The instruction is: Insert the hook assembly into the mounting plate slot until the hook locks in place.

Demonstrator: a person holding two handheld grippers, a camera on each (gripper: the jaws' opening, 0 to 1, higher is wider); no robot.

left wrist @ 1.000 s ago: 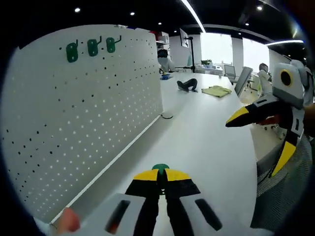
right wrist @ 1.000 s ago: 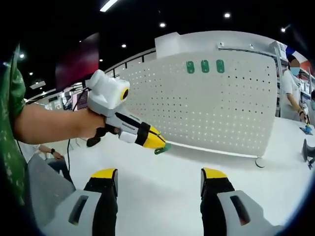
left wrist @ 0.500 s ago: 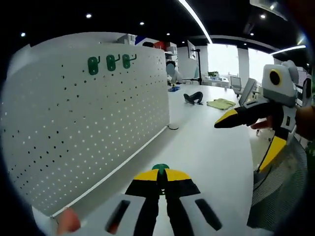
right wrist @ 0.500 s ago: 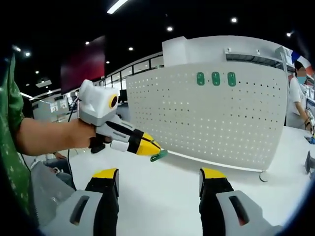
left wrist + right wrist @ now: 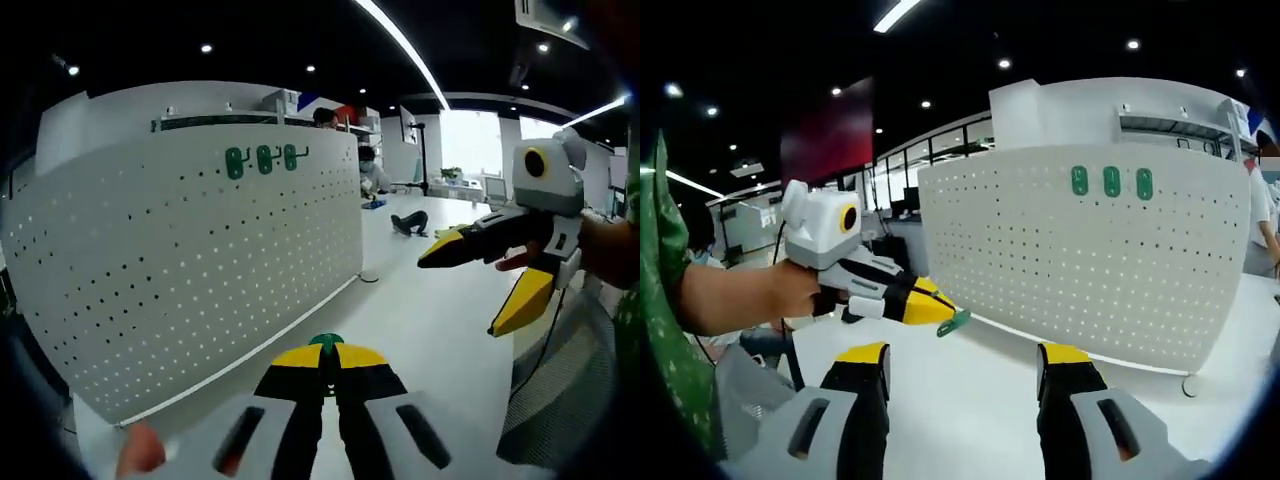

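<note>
Green hook (image 5: 953, 322) in left gripper (image 5: 936, 308)

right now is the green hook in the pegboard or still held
Held: the left gripper is shut on the green hook, apart from the pegboard.

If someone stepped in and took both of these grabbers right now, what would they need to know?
Left gripper: shut on a green hook, held in the air above the white table, short of the pegboard.
Right gripper: open and empty, held off to the side.
Three green hooks already hang in a row near the top of the pegboard.
Done: the hook is picked up.
Left: carry it to the pegboard, push it into a slot until it locks, then let go.
</note>
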